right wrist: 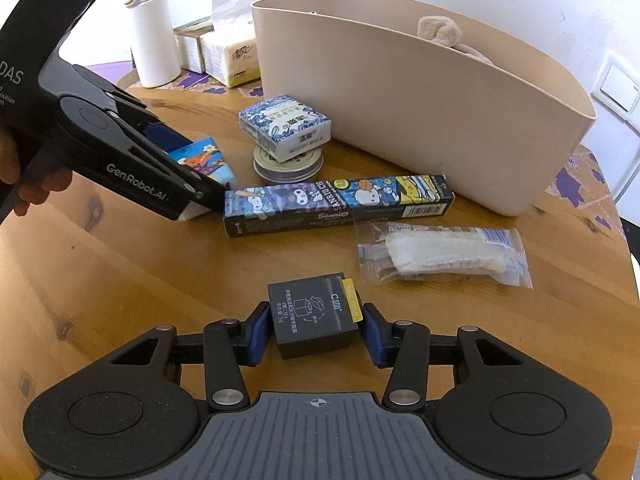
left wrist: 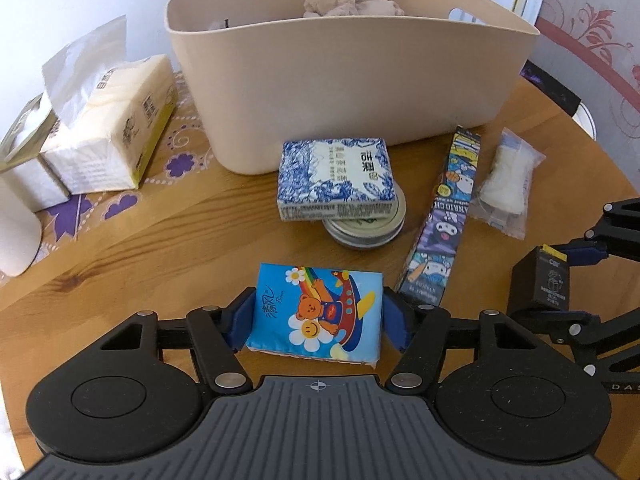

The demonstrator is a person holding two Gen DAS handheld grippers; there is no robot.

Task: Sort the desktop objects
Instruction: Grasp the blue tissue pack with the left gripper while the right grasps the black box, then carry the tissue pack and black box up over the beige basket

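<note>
Left wrist view shows the left gripper [left wrist: 316, 320], jaws spread either side of the cartoon tissue pack [left wrist: 318, 314] lying on the surface [left wrist: 140, 248], while the right gripper [right wrist: 312, 332] likewise brackets the black box [right wrist: 314, 316], both unlifted, presumably bound for the beige bin [left wrist: 340, 80] beyond.

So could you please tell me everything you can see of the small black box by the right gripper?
The black box is a small, squarish carton, apparently matte cardboard, printed with white lettering and an unfolding-box diagram on top. A yellow tab sits along its right edge. It looks closed and undamaged, and sits between the blue pads of the right gripper; the left pad seems to touch it, the right pad shows a slight gap. Whether it rests on the wooden table or is lifted is unclear. A clear plastic packet lies just beyond it.
</note>
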